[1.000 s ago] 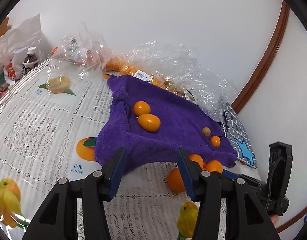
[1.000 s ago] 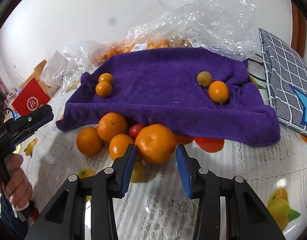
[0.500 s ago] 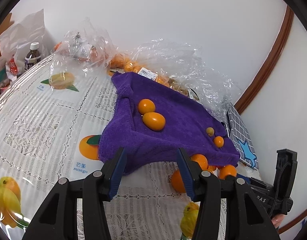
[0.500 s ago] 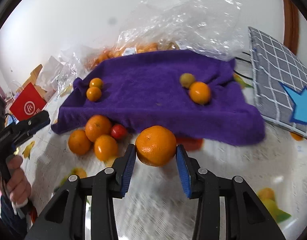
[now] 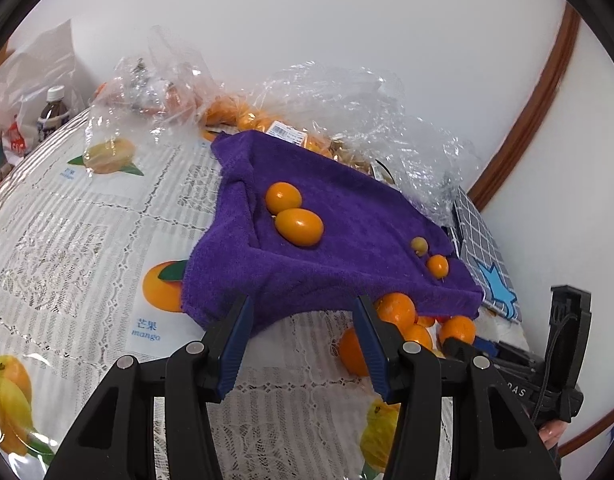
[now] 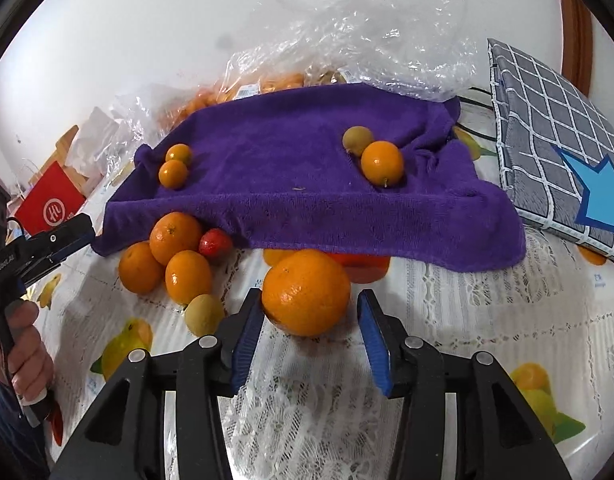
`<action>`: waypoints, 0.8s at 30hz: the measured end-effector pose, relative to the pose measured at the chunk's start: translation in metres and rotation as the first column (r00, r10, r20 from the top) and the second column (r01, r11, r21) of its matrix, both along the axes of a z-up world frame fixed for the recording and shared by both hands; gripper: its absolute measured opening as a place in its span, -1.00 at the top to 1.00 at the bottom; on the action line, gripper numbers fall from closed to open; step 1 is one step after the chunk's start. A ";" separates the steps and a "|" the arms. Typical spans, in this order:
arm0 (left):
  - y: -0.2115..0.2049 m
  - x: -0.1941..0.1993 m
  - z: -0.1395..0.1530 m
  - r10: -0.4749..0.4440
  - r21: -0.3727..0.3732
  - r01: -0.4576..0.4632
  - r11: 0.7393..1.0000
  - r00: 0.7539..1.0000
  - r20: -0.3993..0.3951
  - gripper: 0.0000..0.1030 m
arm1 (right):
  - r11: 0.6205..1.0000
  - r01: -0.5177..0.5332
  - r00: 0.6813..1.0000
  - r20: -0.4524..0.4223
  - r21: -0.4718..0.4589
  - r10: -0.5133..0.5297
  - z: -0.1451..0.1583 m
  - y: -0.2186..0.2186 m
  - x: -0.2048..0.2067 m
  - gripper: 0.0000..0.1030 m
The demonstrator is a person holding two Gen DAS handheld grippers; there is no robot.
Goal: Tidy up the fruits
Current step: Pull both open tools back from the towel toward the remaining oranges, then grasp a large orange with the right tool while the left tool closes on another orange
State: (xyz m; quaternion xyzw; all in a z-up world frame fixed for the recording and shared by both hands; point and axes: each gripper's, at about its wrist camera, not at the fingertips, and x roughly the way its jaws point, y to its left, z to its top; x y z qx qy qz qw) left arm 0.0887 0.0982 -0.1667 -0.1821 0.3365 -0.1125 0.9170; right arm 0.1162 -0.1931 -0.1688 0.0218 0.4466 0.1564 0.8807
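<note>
A purple towel covers a raised tray; it also shows in the left wrist view. On it lie small oranges and a greenish fruit. A large orange sits on the table between the fingers of my right gripper; the jaws stand apart, the left pad touching it, a gap at the right pad. Several oranges, a red fruit and a pale fruit lie to its left. My left gripper is open and empty before the towel's near edge.
Clear plastic bags of oranges lie behind the towel. A grey checked pad with a blue star is on the right. A bottle and a red box stand at the table's far side. The tablecloth has fruit prints.
My right gripper lifted the large orange, then set it down nearer the towel and opened. The left gripper drifted slightly, staying open.
</note>
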 end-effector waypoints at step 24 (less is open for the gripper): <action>-0.074 0.013 -0.016 -0.162 0.192 0.183 0.964 0.980 -0.119 -0.06 | 0.996 0.061 0.990 0.120 0.072 -0.069 0.018 -0.044 -0.041 0.18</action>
